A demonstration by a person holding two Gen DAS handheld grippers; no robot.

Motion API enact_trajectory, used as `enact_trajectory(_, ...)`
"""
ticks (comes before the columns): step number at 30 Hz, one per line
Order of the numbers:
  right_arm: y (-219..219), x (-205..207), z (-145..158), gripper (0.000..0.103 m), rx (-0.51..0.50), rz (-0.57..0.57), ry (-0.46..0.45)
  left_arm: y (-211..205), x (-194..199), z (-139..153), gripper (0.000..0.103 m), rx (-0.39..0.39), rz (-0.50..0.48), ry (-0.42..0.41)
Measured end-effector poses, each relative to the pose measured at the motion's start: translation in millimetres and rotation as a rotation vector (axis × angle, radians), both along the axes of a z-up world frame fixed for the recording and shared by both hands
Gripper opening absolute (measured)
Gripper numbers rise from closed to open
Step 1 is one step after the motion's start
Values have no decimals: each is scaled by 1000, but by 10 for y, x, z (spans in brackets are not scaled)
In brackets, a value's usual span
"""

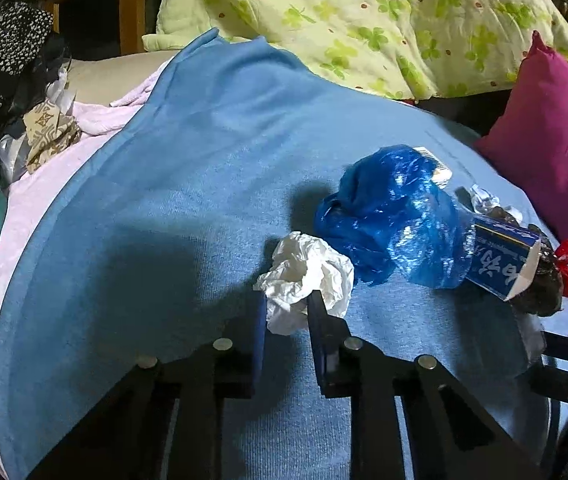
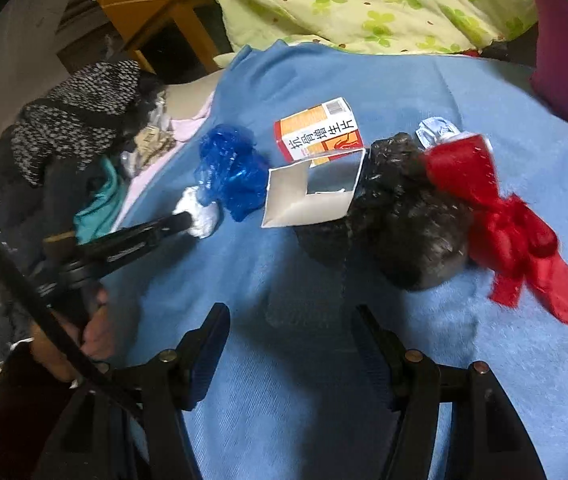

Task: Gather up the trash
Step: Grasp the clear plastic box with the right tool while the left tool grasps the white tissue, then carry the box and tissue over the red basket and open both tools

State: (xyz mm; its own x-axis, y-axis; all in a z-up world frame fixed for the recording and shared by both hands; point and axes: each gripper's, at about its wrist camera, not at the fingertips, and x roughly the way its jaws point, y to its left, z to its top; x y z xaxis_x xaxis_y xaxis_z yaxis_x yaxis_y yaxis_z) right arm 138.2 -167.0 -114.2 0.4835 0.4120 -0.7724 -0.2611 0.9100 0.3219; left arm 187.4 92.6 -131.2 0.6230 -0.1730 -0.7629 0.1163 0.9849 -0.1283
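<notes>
My left gripper (image 1: 286,304) is shut on a crumpled white tissue (image 1: 308,280), held just over the blue blanket (image 1: 163,220). The tissue also shows in the right wrist view (image 2: 199,212), pinched by the left gripper (image 2: 183,218). Beside it lie a crumpled blue plastic bag (image 1: 396,216) (image 2: 233,168), an open white carton (image 2: 312,192) (image 1: 504,260), an orange and white medicine box (image 2: 320,130), a black plastic bag (image 2: 404,216) and a red plastic bag (image 2: 504,224). My right gripper (image 2: 290,320) is open and empty above the blanket, short of the black bag.
A green clover quilt (image 1: 364,12) lies at the back. A magenta cushion (image 1: 556,132) sits at the right. A pile of clothes (image 2: 63,140) and a wooden chair (image 2: 151,8) are at the left. The blanket (image 2: 284,400) spreads under my right gripper.
</notes>
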Motion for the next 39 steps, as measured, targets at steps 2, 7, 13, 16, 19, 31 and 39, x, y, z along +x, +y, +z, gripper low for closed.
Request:
enact_trajectory(2, -10, 56, -72, 66, -8, -26, 7, -12, -15, 16, 18, -10, -14, -2)
enact_trajectory(7, -138, 136, -187, 52, 20, -85, 49, -25, -96, 74, 17, -22, -31, -13)
enact_trajectory(13, -298, -14, -85, 49, 57, -43, 61, -101, -355, 224, 17, -9, -43, -62)
enact_trajectory(16, -392, -165, -56, 49, 79, -21, 86, -154, -518, 283, 17, -21, -34, -87)
enact_trajectory(19, -487, -360, 32, 49, 97, -3, 71, -309, -721, 322, 17, 11, -34, -119)
enact_trajectory(31, -1046, -1187, 427, 49, 171, -102, -31, -1010, -1339, 805, 17, 125, -48, -224)
enact_trajectory(39, -1491, -1648, 1085, 49, 133, -202, -197, -1642, -1719, 1370, 17, 243, -116, -367)
